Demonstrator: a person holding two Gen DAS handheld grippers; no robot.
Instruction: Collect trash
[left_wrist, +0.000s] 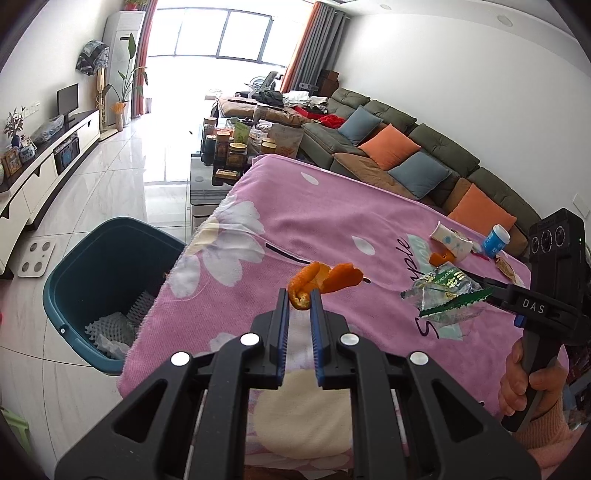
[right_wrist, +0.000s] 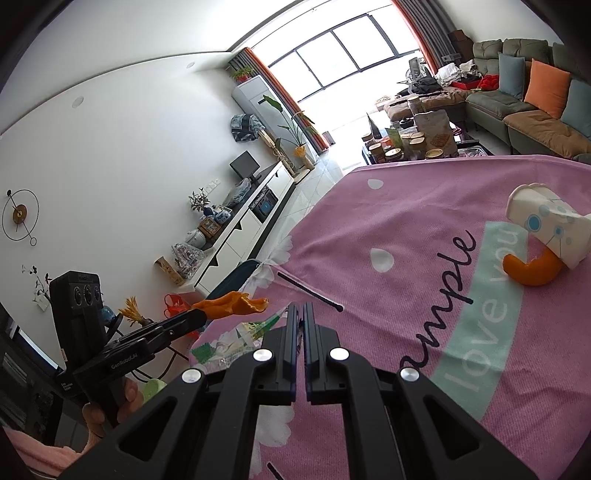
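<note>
Holding a curl of orange peel (left_wrist: 321, 282) by one end only, left gripper (left_wrist: 300, 301) jaws clamped on it above the pink cloth (left_wrist: 332, 221) of the worktop. Most of the peel hanging free past the fingertips, so likely to tear or slip out on a quick swing toward the teal bin (left_wrist: 92, 258) at the left, landing on the floor or the cloth edge instead. Pinching a crinkled foil wrapper (left_wrist: 443, 295) at one corner, right gripper (right_wrist: 300, 314) jaws pressed together on it, just right of the peel; thin, slick film, apt to slide loose or flutter wide of the bin's mouth if released from too high. Both loads close together, so possible snagging if carried across at once. Farther right on the cloth, well apart from both grippers: a crushed paper cup (right_wrist: 546, 229) touching a second peel piece (right_wrist: 532, 271), and a small blue-capped bottle (left_wrist: 496, 240), not yet collected. Already in the bin, white foam netting (left_wrist: 110, 325) and paper.
</note>
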